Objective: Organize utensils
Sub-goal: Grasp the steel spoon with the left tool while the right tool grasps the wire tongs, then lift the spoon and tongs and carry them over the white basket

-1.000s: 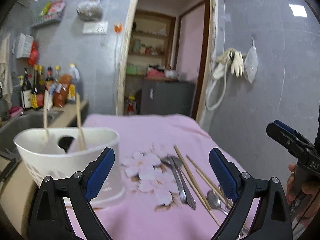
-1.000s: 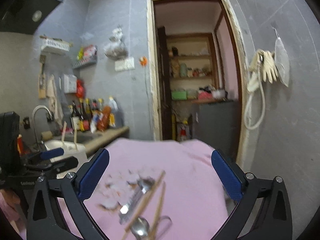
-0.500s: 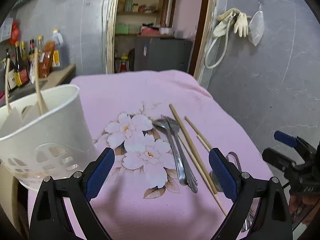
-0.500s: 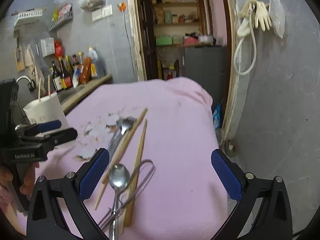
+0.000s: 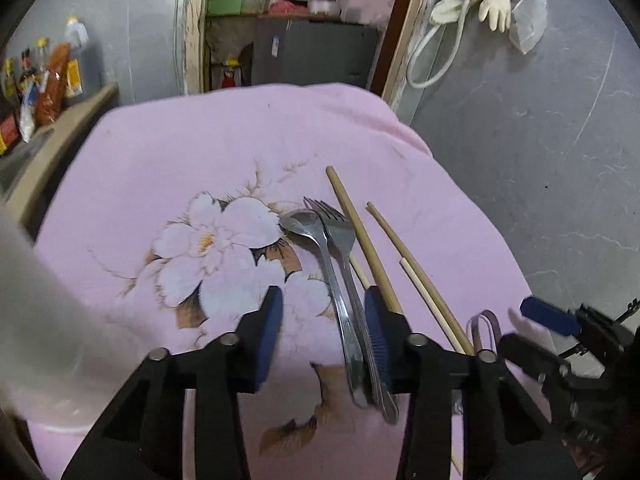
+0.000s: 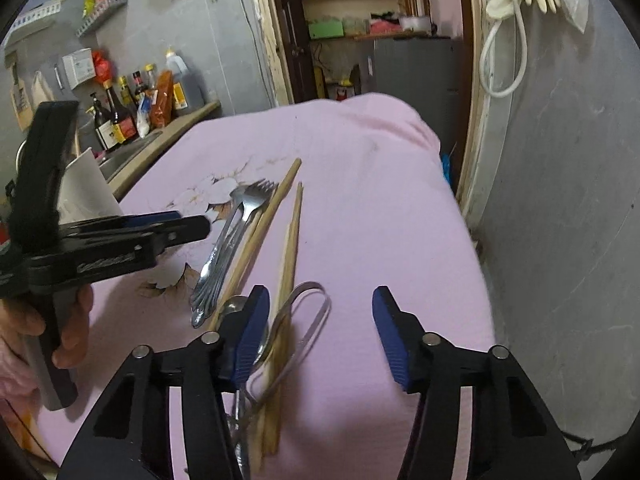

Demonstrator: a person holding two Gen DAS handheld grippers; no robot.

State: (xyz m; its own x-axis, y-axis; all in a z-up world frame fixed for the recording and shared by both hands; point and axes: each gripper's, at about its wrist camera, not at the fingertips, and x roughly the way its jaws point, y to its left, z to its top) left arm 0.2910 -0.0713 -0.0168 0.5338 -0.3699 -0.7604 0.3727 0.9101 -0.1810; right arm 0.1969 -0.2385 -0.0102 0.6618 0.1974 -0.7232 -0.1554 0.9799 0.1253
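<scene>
fingers of left gripper (image 5: 322, 328) parted, narrower than 0.5 s ago, now straddling the spoon (image 5: 320, 276) and fork (image 5: 344, 264) handles on the pink-clothed tabletop (image 5: 224, 136). right gripper (image 6: 320, 332) fingers also narrowed, empty, beside the chopsticks (image 6: 292, 240). gripper lettering unreadable.

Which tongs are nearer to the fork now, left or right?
Left. The left tongs are open around the fork handle; the right tongs hang open beside it, by the chopsticks.
</scene>
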